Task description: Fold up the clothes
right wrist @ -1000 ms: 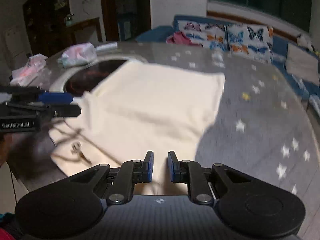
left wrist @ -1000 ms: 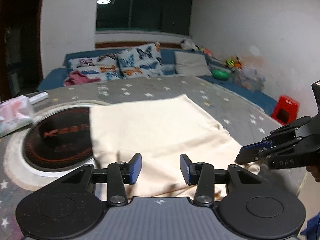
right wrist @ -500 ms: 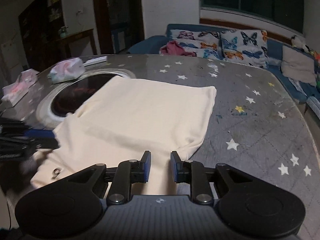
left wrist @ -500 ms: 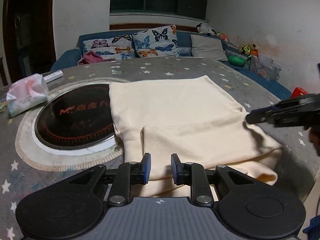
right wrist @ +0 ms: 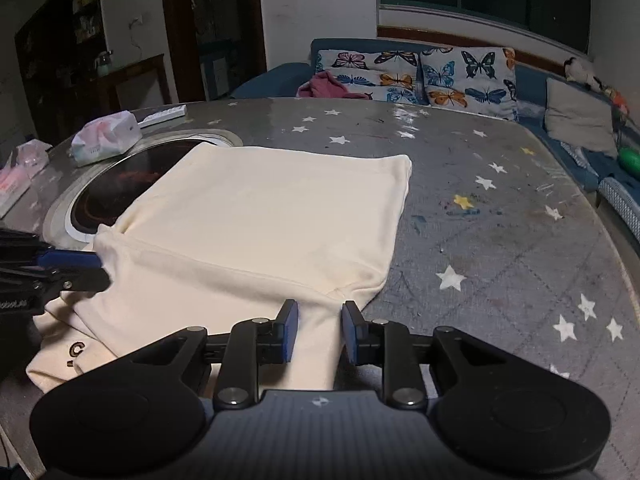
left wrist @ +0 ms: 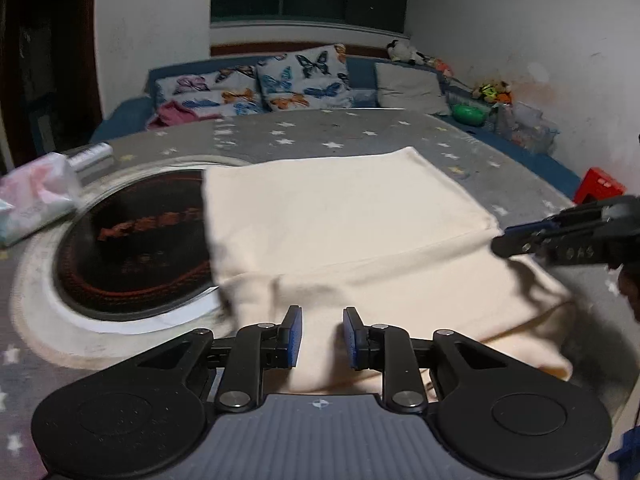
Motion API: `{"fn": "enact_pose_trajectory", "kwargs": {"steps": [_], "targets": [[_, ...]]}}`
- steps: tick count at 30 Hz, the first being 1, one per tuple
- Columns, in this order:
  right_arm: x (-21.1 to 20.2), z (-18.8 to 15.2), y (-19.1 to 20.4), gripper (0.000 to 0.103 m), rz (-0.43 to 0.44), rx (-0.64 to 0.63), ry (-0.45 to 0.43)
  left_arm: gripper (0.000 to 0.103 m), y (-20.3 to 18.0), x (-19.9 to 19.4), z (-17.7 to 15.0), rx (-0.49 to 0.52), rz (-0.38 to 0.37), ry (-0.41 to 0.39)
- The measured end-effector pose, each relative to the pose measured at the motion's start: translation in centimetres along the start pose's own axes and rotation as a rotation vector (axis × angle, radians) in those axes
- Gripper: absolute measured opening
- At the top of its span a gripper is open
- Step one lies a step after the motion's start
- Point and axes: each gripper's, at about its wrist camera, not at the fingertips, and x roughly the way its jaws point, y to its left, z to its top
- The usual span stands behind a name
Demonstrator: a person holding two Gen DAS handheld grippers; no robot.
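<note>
A cream garment (left wrist: 340,216) lies folded flat on the grey star-patterned table (right wrist: 500,240); its far half forms a smooth rectangle (right wrist: 272,216). Its looser near layers reach the table's front edge. My left gripper (left wrist: 322,336) hovers over the near left part of the cloth, open by a narrow gap, and cloth shows between the pads without being pinched. My right gripper (right wrist: 318,330) stands over the near right corner, also narrowly open, above a strip of cloth. Each gripper shows in the other's view: the right gripper (left wrist: 500,240) and the left gripper (right wrist: 100,270), both at the cloth's side edges.
A round black hob (left wrist: 132,240) set in the table lies partly under the garment's left side. A tissue pack (right wrist: 106,136) sits beyond it. A sofa with butterfly cushions (right wrist: 460,76) stands behind the table, and a red stool (left wrist: 598,190) at the right.
My left gripper's jaws have narrowed from wide apart to a small gap. The right gripper's jaws have widened a little. Both hands have shifted slightly over the garment's near edge.
</note>
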Motion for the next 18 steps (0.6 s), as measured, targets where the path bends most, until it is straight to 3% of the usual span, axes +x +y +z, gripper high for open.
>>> {"fn": "enact_pose_trajectory", "kwargs": {"steps": [4,7,11,14,18], "targets": [[-0.4,0.3,0.6,0.023,-0.01,-0.029,-0.025,0.025,0.6,-1.1,0.2,-0.014,0.022,-0.005],[-0.7,0.8,1.7,0.023,0.011,-0.067,-0.063,0.025,0.0,-1.0,1.2,-0.018,-0.022,-0.025],[0.3,1.3,3.2,0.023,0.064,-0.105,-0.052,0.026,-0.9,0.9,2.1,-0.009,-0.064,-0.024],[1.4,1.4,3.6,0.023,0.064,-0.122,-0.037,0.025,-0.5,2.8,2.0,-0.019,-0.045,0.017],[0.5,1.5,3.2,0.023,0.075,-0.104,-0.044,0.025,-0.4,2.1,1.8,0.006,-0.052,0.006]]}}
